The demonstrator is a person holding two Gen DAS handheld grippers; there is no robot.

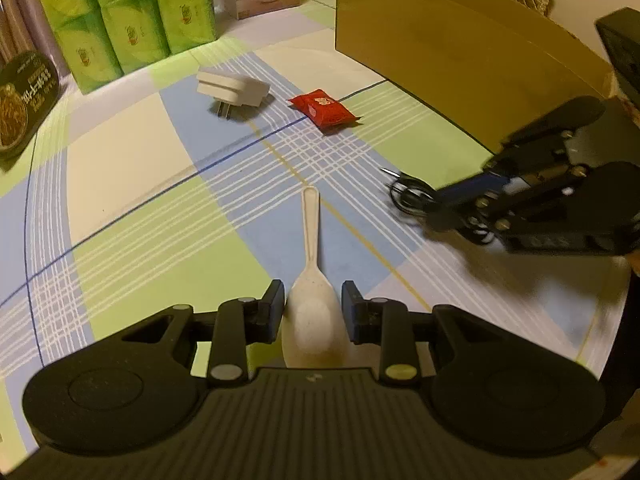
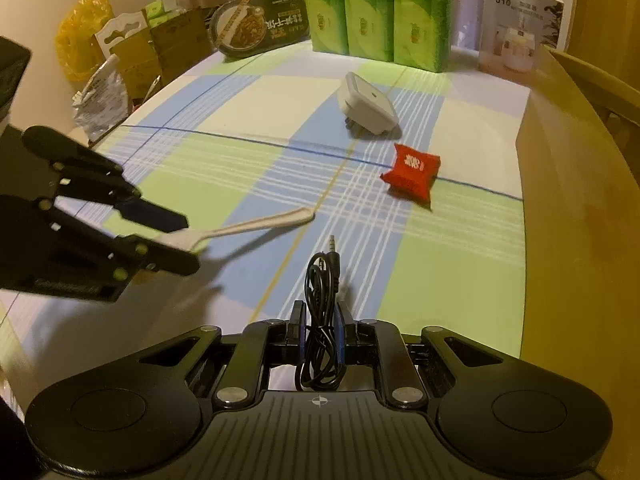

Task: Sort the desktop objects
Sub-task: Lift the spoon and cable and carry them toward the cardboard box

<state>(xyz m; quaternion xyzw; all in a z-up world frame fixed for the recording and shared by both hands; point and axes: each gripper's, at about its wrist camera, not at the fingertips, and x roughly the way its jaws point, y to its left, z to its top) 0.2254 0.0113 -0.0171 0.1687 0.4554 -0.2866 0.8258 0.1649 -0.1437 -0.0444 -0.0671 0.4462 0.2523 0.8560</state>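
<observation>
The left gripper [image 1: 312, 298] pinches the stiff, light rice paddle [image 1: 312, 308] by its bowl, seemingly lifted; the right gripper [image 2: 321, 318] clamps the limp coiled audio cable [image 2: 322, 308] mid-bundle.

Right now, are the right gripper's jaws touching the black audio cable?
Touching. The right wrist view shows the right gripper with its jaws closed against both sides of the bundled black audio cable, lifted off the tablecloth.

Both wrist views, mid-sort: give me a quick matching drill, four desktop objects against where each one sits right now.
Things:
1. spoon
2. audio cable
3. red packet
4. white plug adapter

Places:
A. loose on the cloth nearest the cardboard box
B. between the right gripper fingers
C. loose on the cloth nearer the green tissue packs
D. between the left gripper fingers

Pairs: 1-D, 2-B, 3-A, 4-C
</observation>
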